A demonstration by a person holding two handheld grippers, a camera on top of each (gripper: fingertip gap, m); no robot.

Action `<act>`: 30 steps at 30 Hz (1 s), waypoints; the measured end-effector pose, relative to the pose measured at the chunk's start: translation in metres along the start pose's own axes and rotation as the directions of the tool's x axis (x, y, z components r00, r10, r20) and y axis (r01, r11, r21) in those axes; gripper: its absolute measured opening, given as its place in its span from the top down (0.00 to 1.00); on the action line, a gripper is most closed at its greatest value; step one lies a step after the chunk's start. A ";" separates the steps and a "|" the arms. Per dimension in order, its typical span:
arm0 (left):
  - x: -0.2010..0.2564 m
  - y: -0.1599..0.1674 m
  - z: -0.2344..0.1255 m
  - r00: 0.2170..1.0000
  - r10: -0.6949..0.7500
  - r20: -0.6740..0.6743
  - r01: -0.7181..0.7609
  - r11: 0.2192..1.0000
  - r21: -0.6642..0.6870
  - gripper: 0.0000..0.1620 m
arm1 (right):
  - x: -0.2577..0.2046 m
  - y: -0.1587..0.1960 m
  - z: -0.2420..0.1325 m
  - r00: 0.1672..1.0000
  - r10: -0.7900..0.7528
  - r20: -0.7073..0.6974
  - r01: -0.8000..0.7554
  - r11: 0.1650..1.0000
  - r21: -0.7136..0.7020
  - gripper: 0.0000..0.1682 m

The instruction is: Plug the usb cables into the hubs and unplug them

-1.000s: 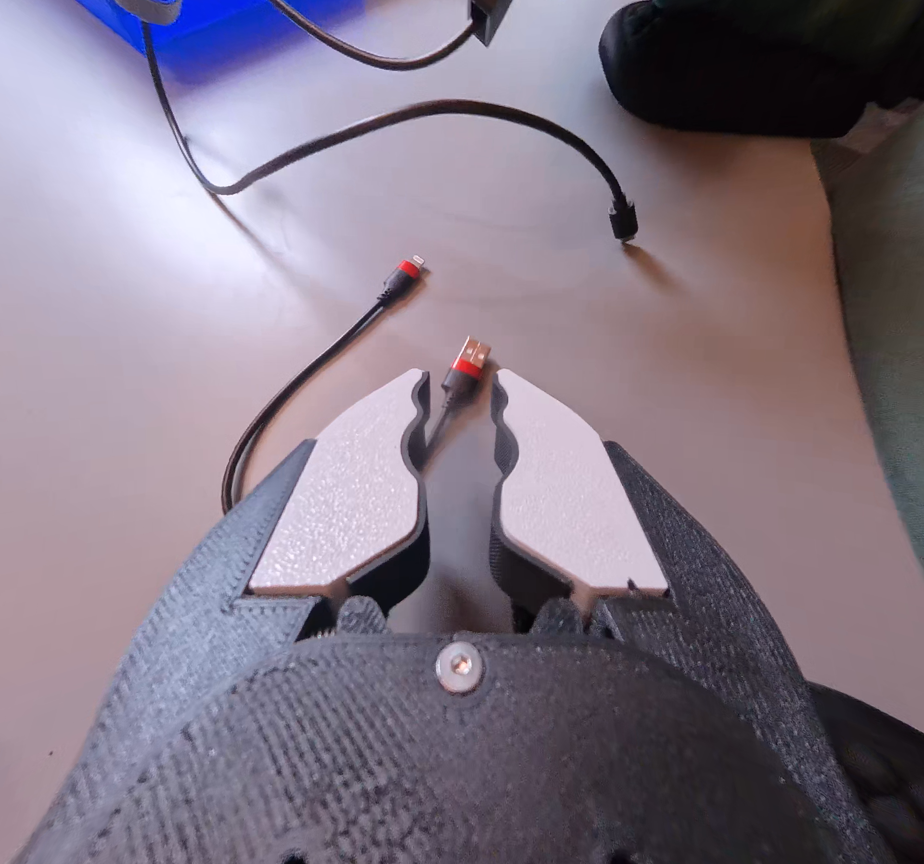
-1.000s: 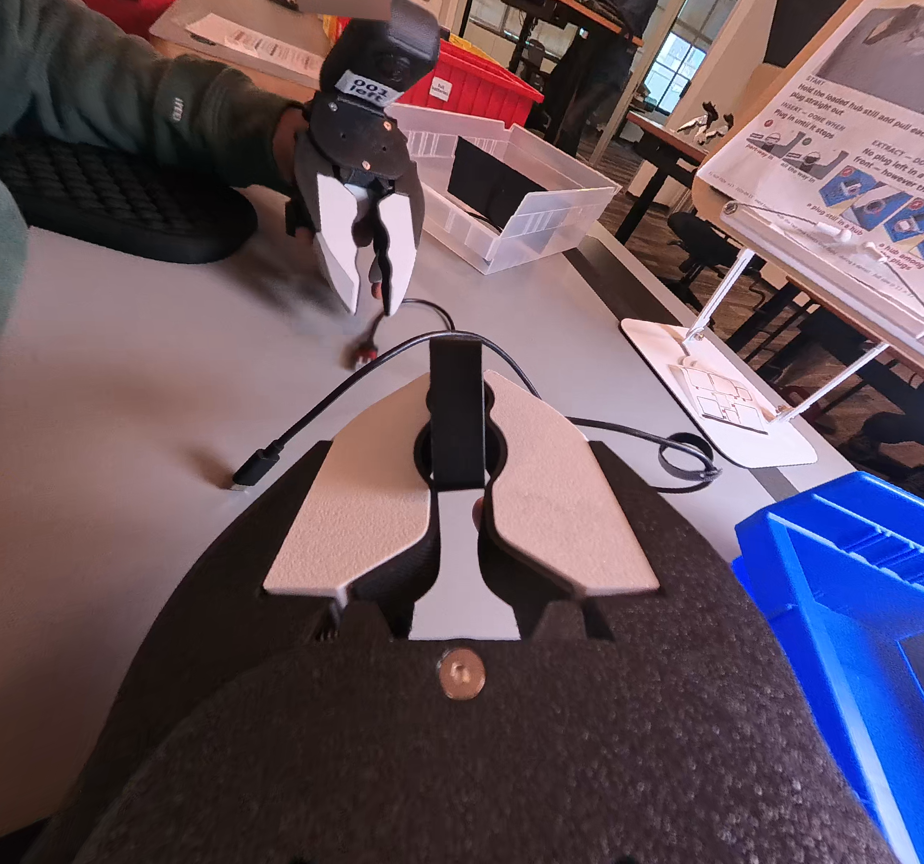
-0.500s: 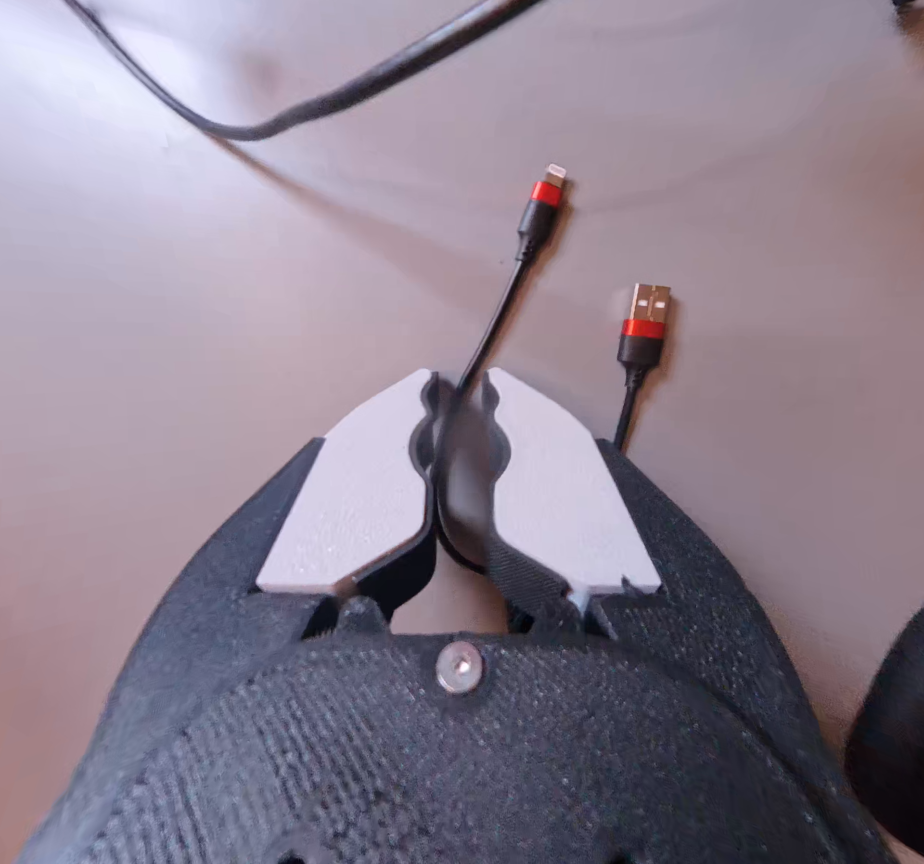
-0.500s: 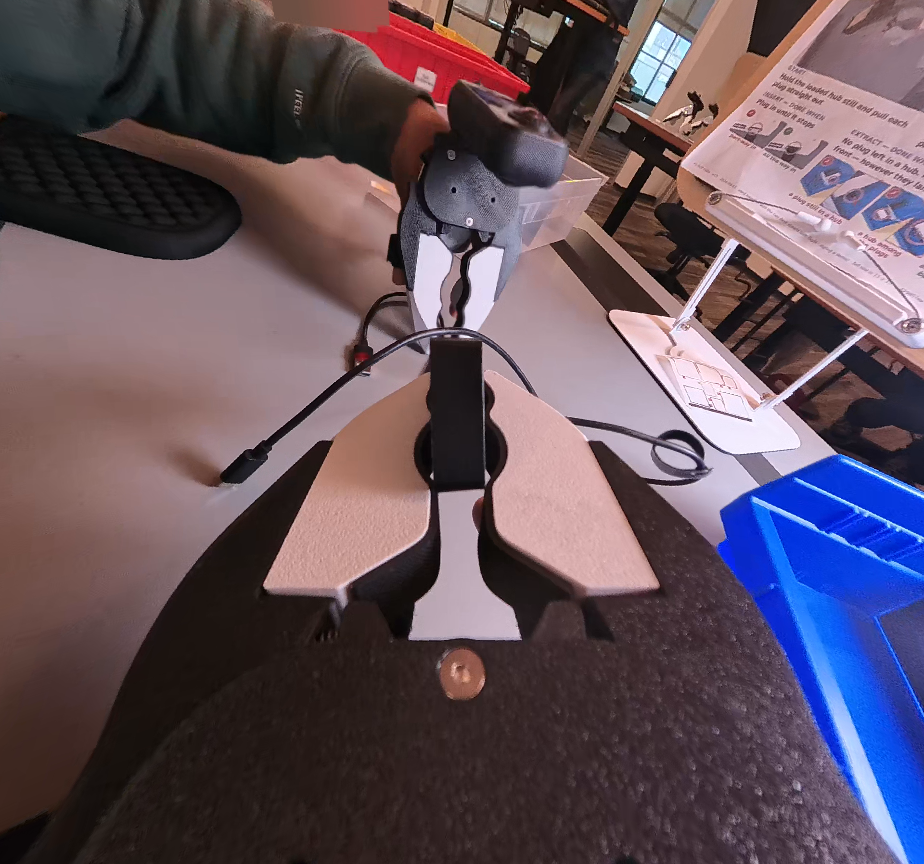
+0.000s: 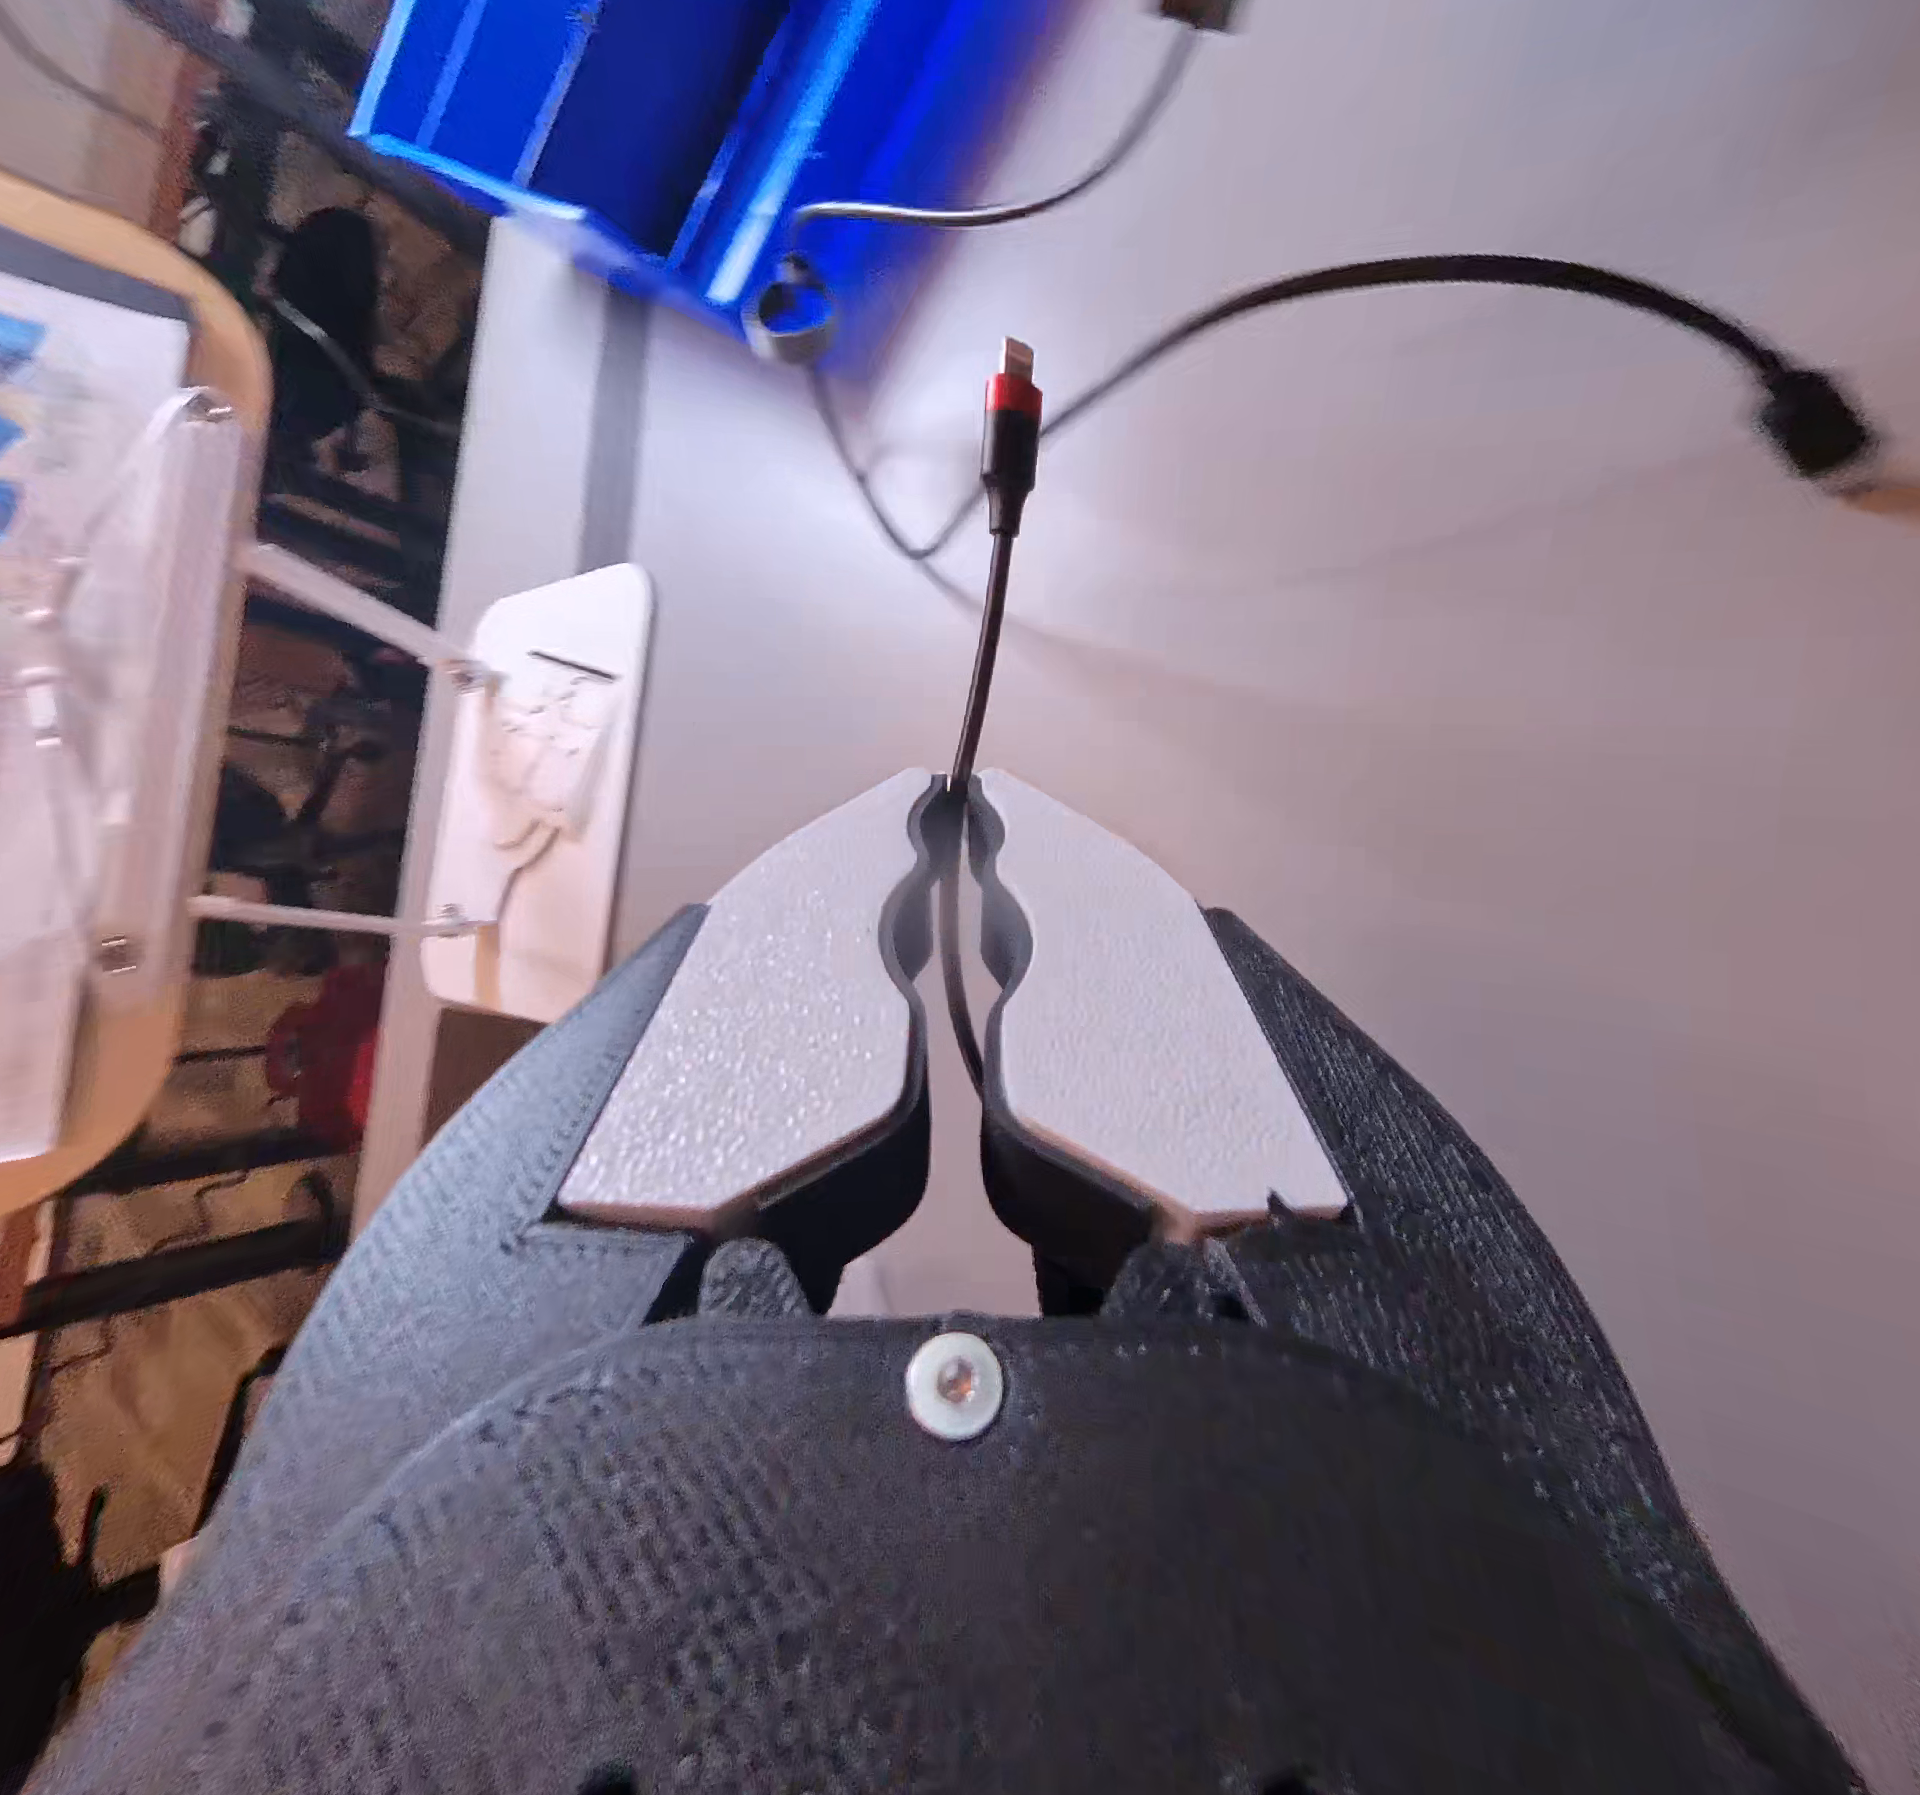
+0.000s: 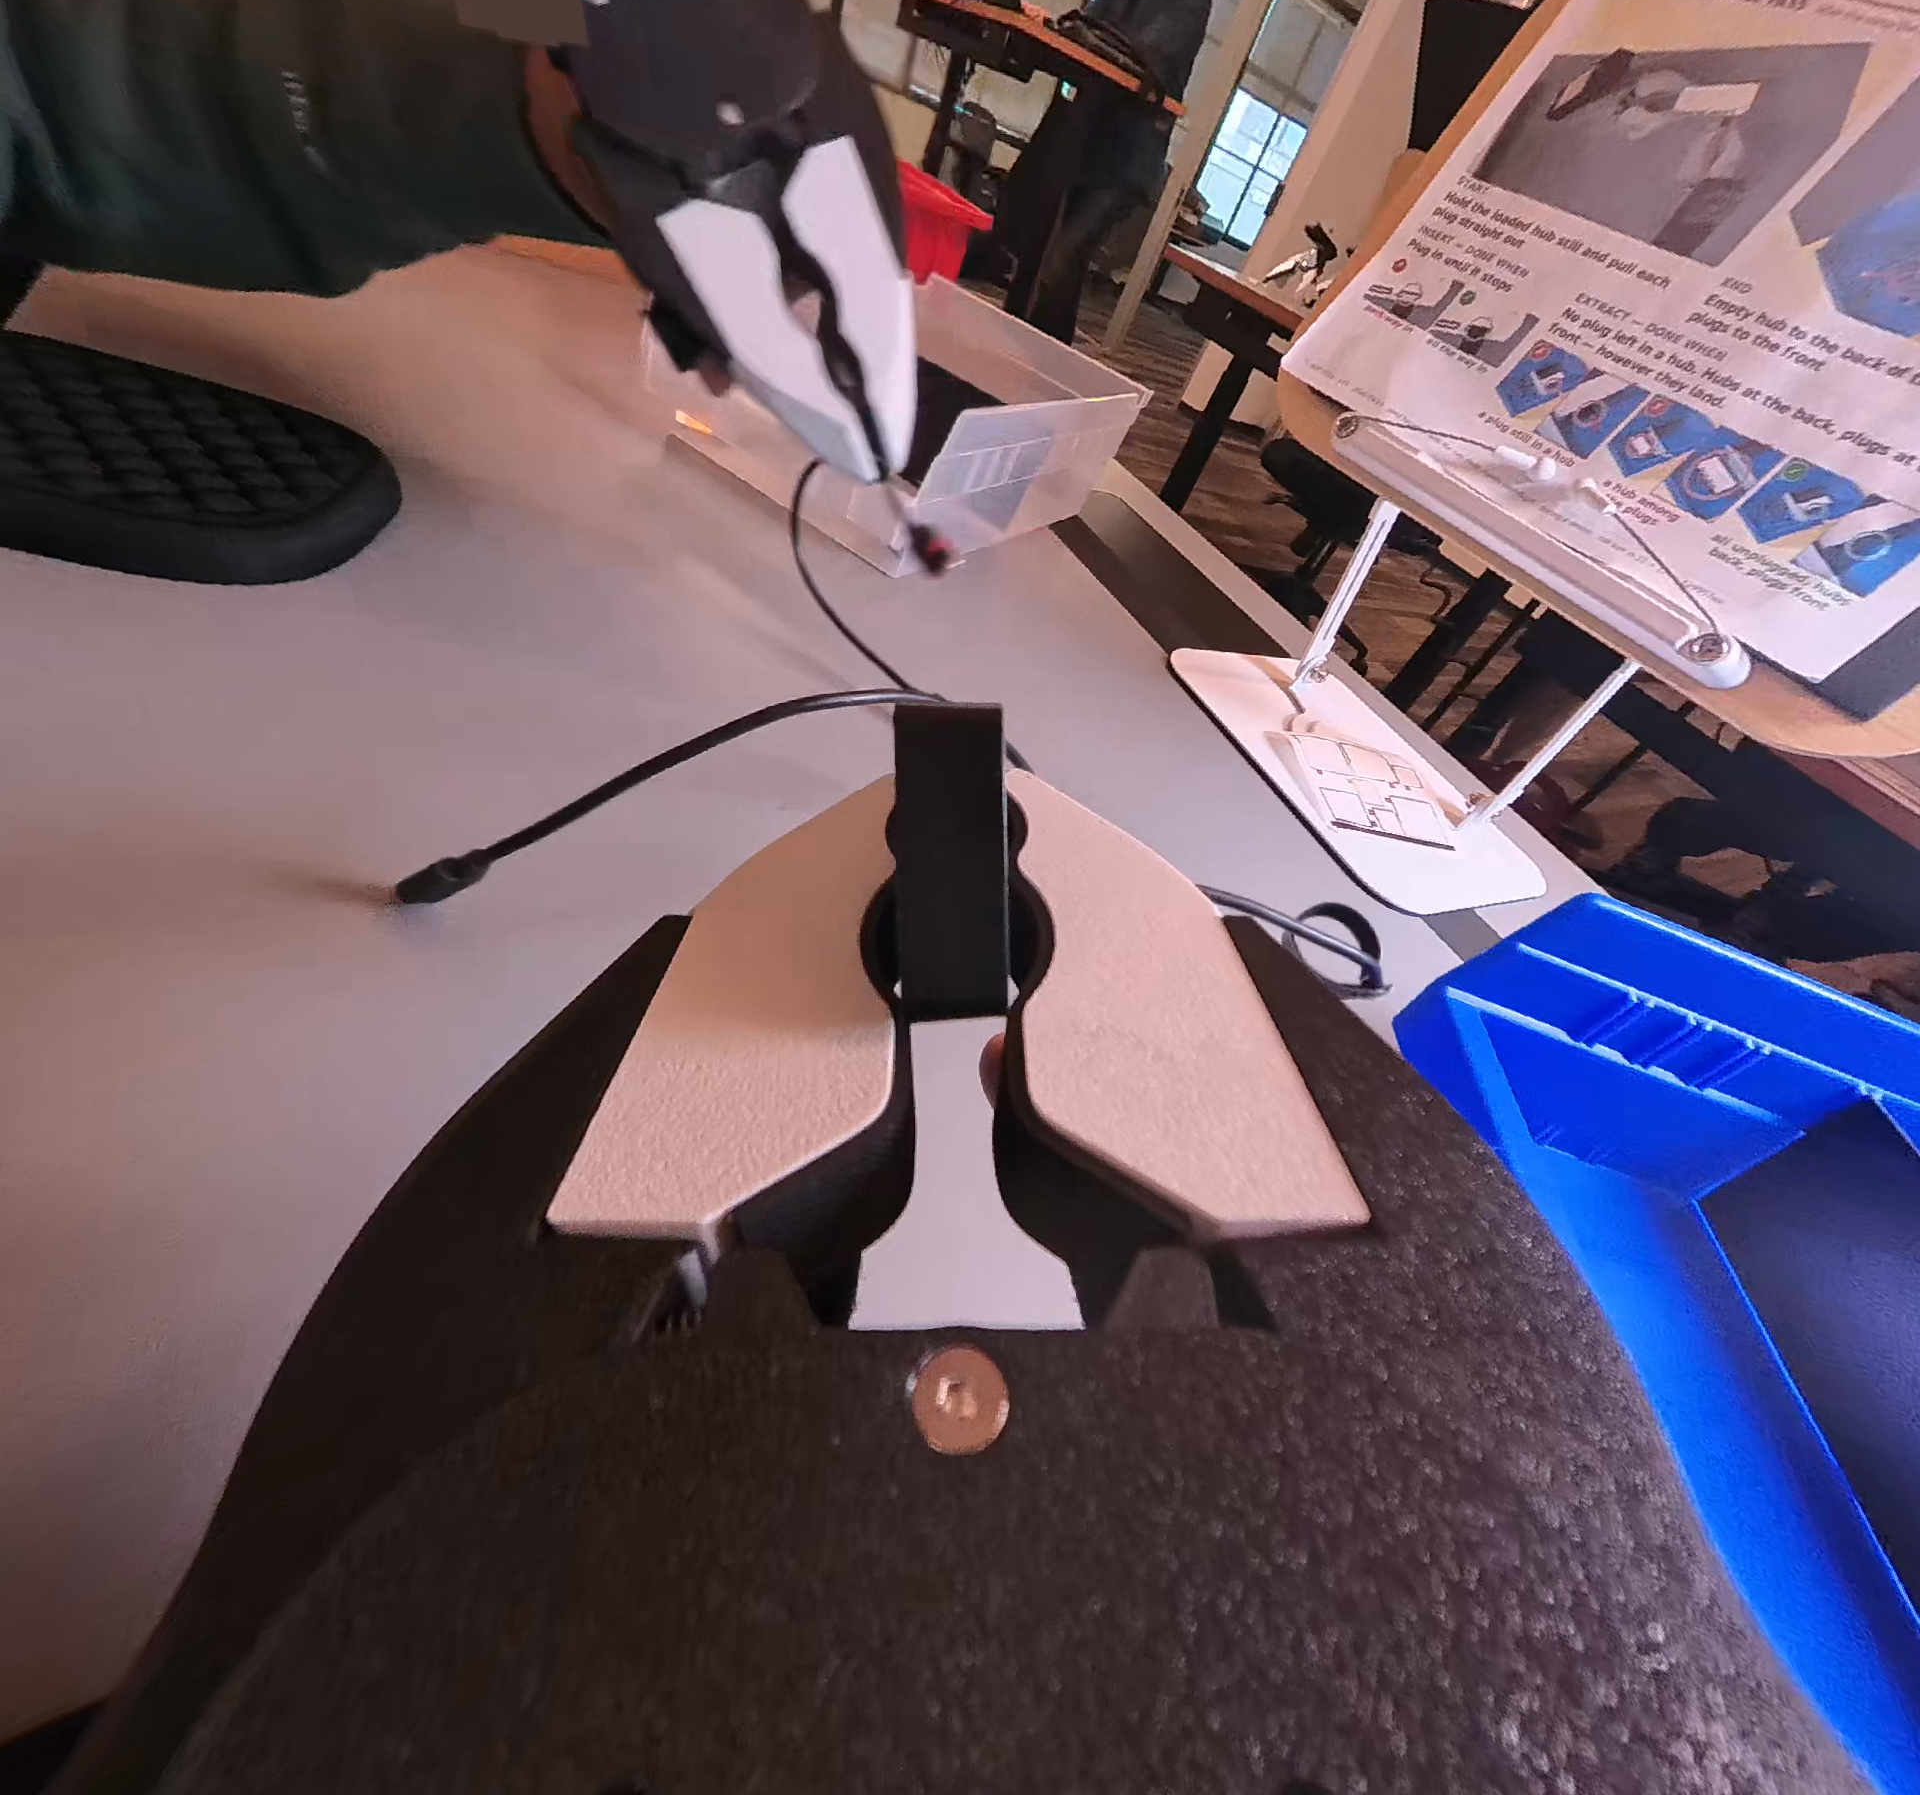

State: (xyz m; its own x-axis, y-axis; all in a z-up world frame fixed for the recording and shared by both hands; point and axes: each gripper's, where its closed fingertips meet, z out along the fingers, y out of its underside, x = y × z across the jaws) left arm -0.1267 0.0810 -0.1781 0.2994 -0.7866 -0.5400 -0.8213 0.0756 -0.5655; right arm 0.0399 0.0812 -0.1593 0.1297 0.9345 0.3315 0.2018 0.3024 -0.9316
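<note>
Under both claws the grey bench point(image 6: 312, 727) is spread, with a blue bin point(image 6: 1683, 1153) just right of the right claw point(image 6: 951, 800). That claw is closed on a black hub point(image 6: 951, 872), held upright between its fingers, its lead trailing ahead onto the bench. Ahead and higher, the left claw point(image 5: 958, 781) is seen pinched nearly shut on a thin black cable point(image 5: 982, 665), whose red-collared plug point(image 5: 1013, 405) is carried clear of the bench, beyond the fingertips.
</note>
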 end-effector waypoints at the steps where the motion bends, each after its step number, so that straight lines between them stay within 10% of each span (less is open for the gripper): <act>1: 0.019 0.002 -0.002 0.999 0.004 -0.047 -0.004 1.000 0.007 0.98 | 0.000 0.000 0.000 1.000 -0.001 -0.001 0.001 1.000 0.000 0.93; 6: 0.087 0.002 -0.014 0.917 -0.193 -0.348 0.239 0.966 0.093 0.91 | -0.004 0.000 0.003 1.000 -0.001 0.013 0.001 1.000 -0.002 0.93; 10: 0.055 0.013 0.008 0.863 -0.422 -0.278 0.456 0.887 0.071 0.92 | -0.008 0.000 0.006 1.000 -0.015 0.021 0.015 1.000 -0.015 0.93; 18: 0.059 0.053 0.074 0.869 -0.375 -0.322 0.331 0.926 -0.185 0.81 | -0.005 0.002 0.003 1.000 -0.009 0.003 0.009 1.000 -0.020 0.93; 30: 0.056 0.042 0.075 0.898 -0.355 -0.262 0.341 0.935 -0.098 0.91 | -0.011 0.003 0.006 0.996 -0.093 0.010 0.093 0.995 -0.033 0.93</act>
State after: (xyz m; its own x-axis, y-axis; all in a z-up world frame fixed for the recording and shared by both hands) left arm -0.1079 0.0859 -0.2785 0.4332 -0.8932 -0.1208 -0.7131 -0.2576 -0.6520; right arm 0.0336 0.0727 -0.1669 0.1004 0.9043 0.4149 0.2450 0.3817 -0.8912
